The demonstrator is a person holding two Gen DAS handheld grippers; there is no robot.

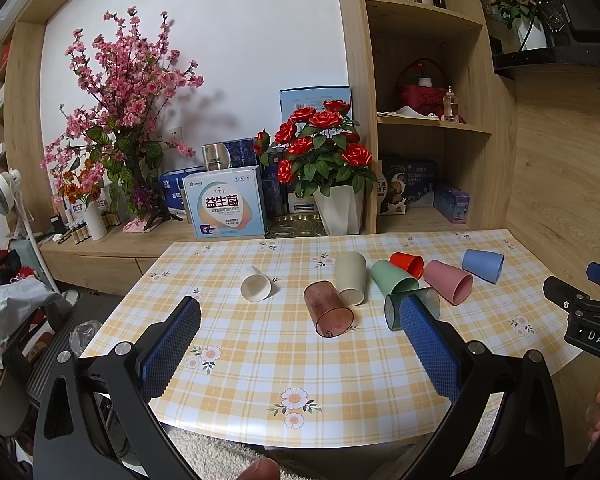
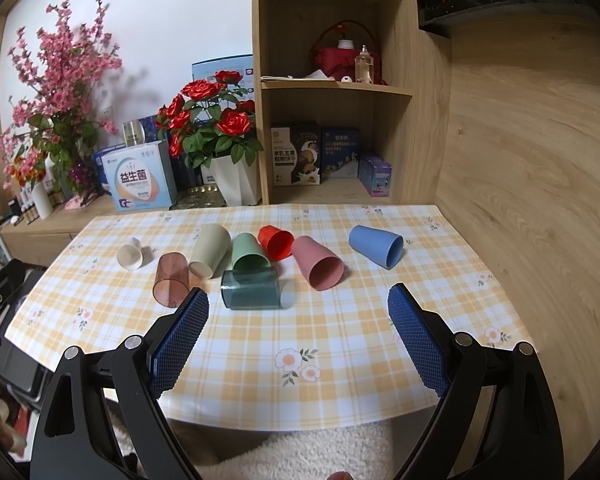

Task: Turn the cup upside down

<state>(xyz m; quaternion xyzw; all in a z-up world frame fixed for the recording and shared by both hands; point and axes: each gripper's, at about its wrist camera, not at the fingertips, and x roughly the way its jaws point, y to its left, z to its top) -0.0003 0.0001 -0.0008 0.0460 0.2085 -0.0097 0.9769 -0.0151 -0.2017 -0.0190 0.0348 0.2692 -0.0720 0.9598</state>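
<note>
eight cups are lying on their sides across the checked surface (image 2: 340, 380), the teal cup (image 2: 251, 289) nearest. left gripper (image 1: 300, 320) and right gripper (image 2: 298, 310) are hovering, jaws spread wide, gripping nothing.

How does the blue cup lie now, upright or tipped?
Tipped. The blue cup lies on its side on the table, its open mouth facing right.

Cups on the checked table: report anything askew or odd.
All eight lie tipped on their sides, none upright, none upside down. The teal clear cup lies crosswise against the green cup. Nothing spilled or visibly broken.
</note>
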